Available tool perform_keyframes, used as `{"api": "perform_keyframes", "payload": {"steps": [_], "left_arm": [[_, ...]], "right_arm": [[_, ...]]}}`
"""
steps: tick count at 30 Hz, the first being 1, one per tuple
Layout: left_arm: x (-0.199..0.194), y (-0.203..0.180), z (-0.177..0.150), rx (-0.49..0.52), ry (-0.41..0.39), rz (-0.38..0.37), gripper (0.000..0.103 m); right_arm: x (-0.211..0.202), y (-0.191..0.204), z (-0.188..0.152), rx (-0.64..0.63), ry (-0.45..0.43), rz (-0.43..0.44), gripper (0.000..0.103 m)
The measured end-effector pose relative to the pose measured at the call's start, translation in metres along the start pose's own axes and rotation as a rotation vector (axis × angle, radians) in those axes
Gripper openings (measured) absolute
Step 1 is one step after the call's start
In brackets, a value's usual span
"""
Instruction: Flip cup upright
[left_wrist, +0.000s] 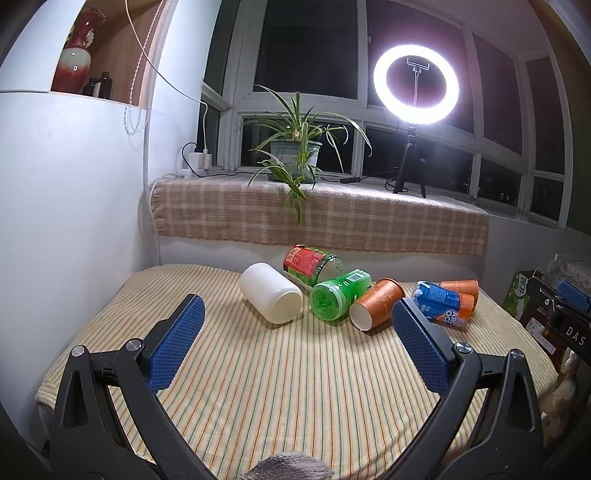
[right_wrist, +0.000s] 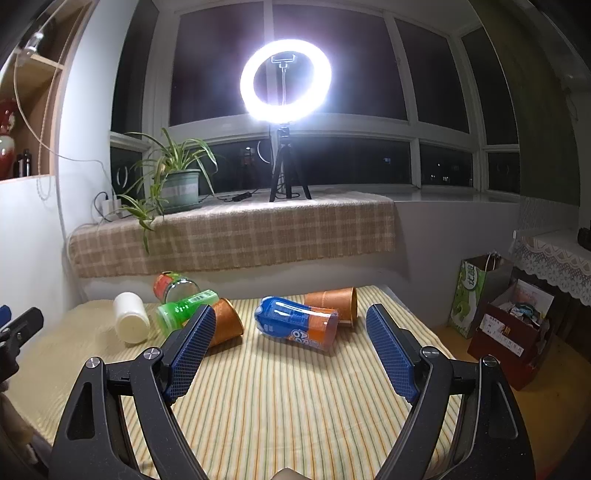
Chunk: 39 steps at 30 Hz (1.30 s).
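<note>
Several cups lie on their sides on the striped tablecloth (left_wrist: 295, 387): a white cup (left_wrist: 269, 292), a red-and-green cup (left_wrist: 310, 265), a green cup (left_wrist: 338, 297), an orange paper cup (left_wrist: 376, 302), a blue-and-orange cup (left_wrist: 441, 304) and a second orange cup (left_wrist: 461, 287). In the right wrist view they show as the white cup (right_wrist: 130, 316), the green cup (right_wrist: 184, 308), the orange cup (right_wrist: 225, 323), the blue-and-orange cup (right_wrist: 295, 323) and the far orange cup (right_wrist: 332, 301). My left gripper (left_wrist: 297, 314) is open and empty, short of the cups. My right gripper (right_wrist: 291, 317) is open and empty, short of the blue-and-orange cup.
A sill with a checked cloth (left_wrist: 321, 218) runs behind the table, bearing a potted plant (left_wrist: 295, 155) and a ring light on a tripod (left_wrist: 415, 110). A white wall (left_wrist: 74, 203) stands at the left. Bags and boxes (right_wrist: 509, 321) stand at the table's right.
</note>
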<state>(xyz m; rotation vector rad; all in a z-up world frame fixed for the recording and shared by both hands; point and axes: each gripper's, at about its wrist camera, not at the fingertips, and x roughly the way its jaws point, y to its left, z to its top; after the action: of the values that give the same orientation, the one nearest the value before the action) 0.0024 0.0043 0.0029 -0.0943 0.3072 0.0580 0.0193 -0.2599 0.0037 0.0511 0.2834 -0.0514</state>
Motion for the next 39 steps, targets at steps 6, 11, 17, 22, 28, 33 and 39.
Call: {"api": "perform_keyframes", "payload": {"steps": [6,11,17,22,28,33,39], "left_arm": [[0.0004,0.0007,-0.0005,-0.002,0.000,-0.002,0.103],[0.0006,0.0008,-0.0003,-0.001,0.000,-0.002,0.103],[0.0006,0.0007,-0.0004,0.000,0.000,-0.002,0.103],[0.0005,0.0004,-0.0002,0.000,0.000,-0.001,0.103],[0.0004,0.0005,-0.0003,0.000,0.000,-0.001,0.103],[0.0010,0.0015,-0.0009,0.000,0.001,-0.001,0.103],[0.0013,0.0010,-0.0014,-0.001,0.000,0.000,0.103]], "right_arm": [[0.0017,0.0004,0.0005,0.000,0.008,0.008,0.084],[0.0015,0.0012,-0.0008,0.000,0.013,0.012,0.084],[0.0007,0.0017,-0.0021,-0.001,0.013,0.013,0.084],[0.0017,0.0046,-0.0037,-0.005,0.024,0.018,0.084],[0.0025,0.0054,-0.0047,-0.006,0.027,0.020,0.084],[0.0039,0.0057,-0.0058,-0.004,0.035,0.023,0.084],[0.0057,0.0040,-0.0061,-0.003,0.041,0.025,0.084]]}}
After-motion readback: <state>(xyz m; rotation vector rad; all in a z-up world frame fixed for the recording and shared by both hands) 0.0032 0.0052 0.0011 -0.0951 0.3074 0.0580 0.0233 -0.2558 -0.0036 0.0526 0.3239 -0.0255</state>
